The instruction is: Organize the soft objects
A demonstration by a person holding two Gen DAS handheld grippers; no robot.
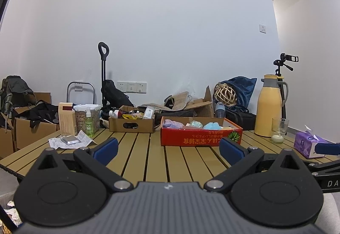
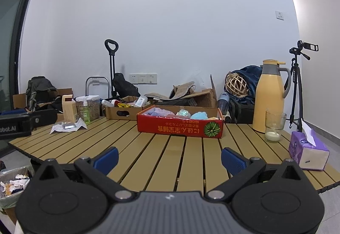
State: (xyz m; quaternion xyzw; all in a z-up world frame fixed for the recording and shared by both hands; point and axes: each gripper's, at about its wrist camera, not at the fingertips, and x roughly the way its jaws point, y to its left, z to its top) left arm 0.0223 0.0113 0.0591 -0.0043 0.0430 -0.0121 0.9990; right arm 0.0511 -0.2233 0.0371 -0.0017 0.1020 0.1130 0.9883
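A red cardboard box sits on the slatted wooden table, far side of the middle. Soft things lie in it: a purple cloth, a teal bundle and a blue fluffy ball. My left gripper is open and empty above the near table edge, well short of the box. My right gripper is open and empty, also short of the box. The right gripper's blue finger shows at the left wrist view's right edge.
A purple tissue box, a glass with a candle and a yellow thermos jug stand at the right. A brown box, a green spray bottle, a wooden carton and papers lie at the left. A bin stands below left.
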